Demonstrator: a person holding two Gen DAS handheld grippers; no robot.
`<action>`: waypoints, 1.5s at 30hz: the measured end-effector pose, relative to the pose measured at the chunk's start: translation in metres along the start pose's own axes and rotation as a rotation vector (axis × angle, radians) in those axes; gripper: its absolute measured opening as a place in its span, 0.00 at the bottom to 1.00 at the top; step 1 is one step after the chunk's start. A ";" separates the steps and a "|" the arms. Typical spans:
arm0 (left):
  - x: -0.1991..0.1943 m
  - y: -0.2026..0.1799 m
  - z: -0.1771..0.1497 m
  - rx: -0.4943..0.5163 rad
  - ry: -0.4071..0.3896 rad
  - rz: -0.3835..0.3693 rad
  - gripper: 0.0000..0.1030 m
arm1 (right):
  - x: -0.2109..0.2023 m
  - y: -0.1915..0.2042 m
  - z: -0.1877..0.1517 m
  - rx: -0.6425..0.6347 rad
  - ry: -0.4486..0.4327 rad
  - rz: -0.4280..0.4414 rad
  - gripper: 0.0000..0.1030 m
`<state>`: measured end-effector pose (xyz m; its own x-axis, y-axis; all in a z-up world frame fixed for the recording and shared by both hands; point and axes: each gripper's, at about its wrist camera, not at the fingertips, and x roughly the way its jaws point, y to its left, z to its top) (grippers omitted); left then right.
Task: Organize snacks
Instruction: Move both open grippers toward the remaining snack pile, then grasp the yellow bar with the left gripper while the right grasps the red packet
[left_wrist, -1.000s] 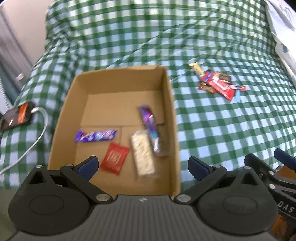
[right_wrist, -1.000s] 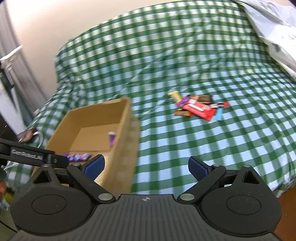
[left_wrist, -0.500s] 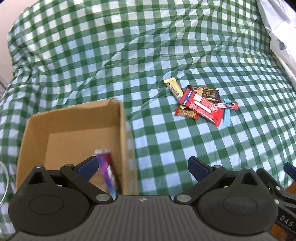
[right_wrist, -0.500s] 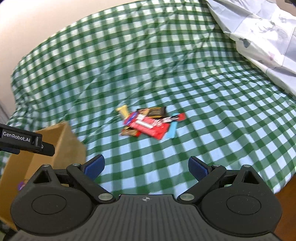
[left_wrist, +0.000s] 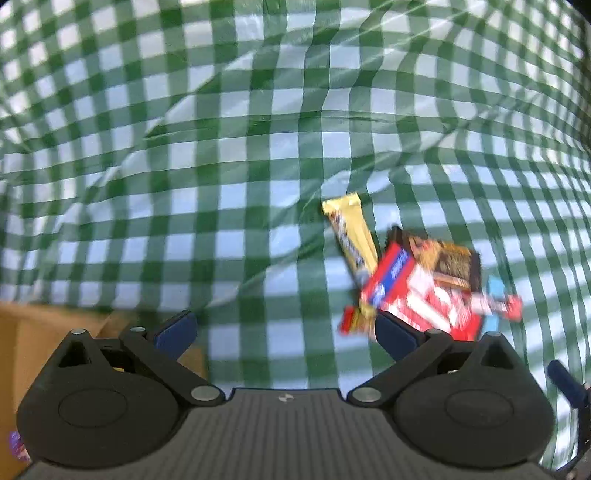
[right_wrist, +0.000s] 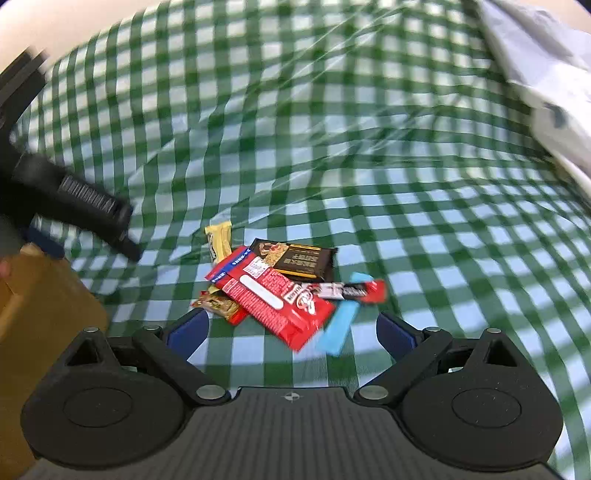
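A small heap of wrapped snacks lies on the green-and-white checked cloth (right_wrist: 369, 177), and the flat red packet with white lettering (right_wrist: 273, 299) sits on top near the heap's middle. Tucked under the red packet's far edge is a dark brown chocolate-bar wrapper (right_wrist: 299, 260); a yellow bar wrapper (right_wrist: 218, 242) pokes out beyond the red packet's far left corner. A small red-and-gold wrapper (right_wrist: 221, 308) shows from under its near left side. A slim red-ended stick pack (right_wrist: 351, 290) crosses the red packet's right end, and a light blue strip-shaped wrapper (right_wrist: 338, 325) lies just right of the red packet, partly under the stick.

The right gripper (right_wrist: 293, 328) hangs close above the near edge of the red packet, jaws spread wide with nothing between them. The left gripper (left_wrist: 284, 330) is left of the red packet (left_wrist: 417, 291), its right fingertip (left_wrist: 393, 332) overlapping the heap's near edge; its jaws are also apart and empty.

Left of the red packet is a brown cardboard box (right_wrist: 40, 306). Far right of it lies pale printed bedding (right_wrist: 546, 85).
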<state>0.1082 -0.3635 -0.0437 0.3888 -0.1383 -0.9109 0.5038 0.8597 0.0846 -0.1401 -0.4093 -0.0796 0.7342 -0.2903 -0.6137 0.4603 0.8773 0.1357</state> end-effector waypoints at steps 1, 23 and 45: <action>0.011 -0.002 0.007 -0.002 0.009 -0.007 1.00 | 0.013 -0.001 0.002 -0.021 0.005 0.013 0.95; 0.067 -0.011 0.027 0.039 0.047 -0.121 0.27 | 0.104 0.011 -0.012 -0.300 0.053 0.186 0.42; -0.153 0.027 -0.116 0.087 -0.157 -0.132 0.27 | -0.091 0.036 -0.042 0.024 -0.024 0.100 0.42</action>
<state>-0.0270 -0.2620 0.0509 0.4270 -0.3279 -0.8427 0.6203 0.7843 0.0091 -0.2113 -0.3352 -0.0521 0.7889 -0.2110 -0.5771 0.3956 0.8931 0.2142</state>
